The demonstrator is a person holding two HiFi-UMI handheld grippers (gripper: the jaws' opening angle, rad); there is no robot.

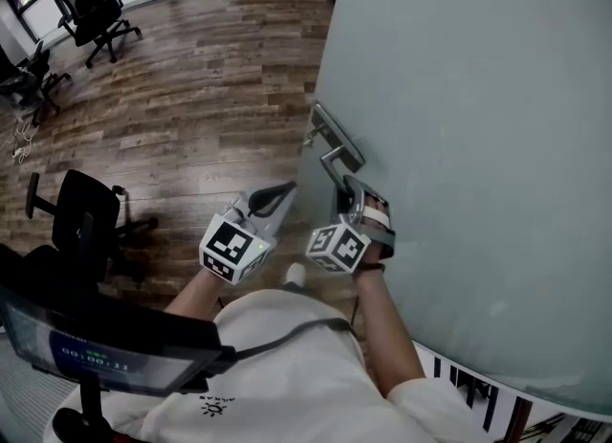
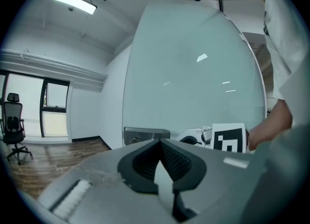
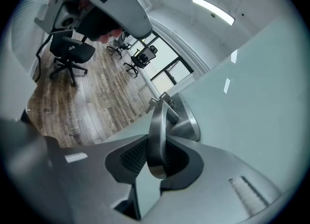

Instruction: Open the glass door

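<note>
The frosted glass door [image 1: 478, 97] fills the right of the head view. A brushed metal lever handle [image 1: 337, 159] juts from its lock plate [image 1: 337, 135] near the door's edge. My right gripper [image 1: 354, 192] is shut on the free end of that handle; in the right gripper view the lever [image 3: 157, 126] runs between both pads of the gripper [image 3: 155, 157]. My left gripper [image 1: 282, 192] hangs just left of the door's edge, shut and empty. In the left gripper view its jaws [image 2: 160, 155] point at the door [image 2: 193, 73] and the lock plate [image 2: 145, 134].
Wood plank floor [image 1: 191, 97] spreads to the left of the door. A black office chair [image 1: 76, 221] stands close at my left, and more chairs [image 1: 96, 1] stand by the windows at the far left. A small key or knob [image 1: 308, 135] sticks out beside the lock plate.
</note>
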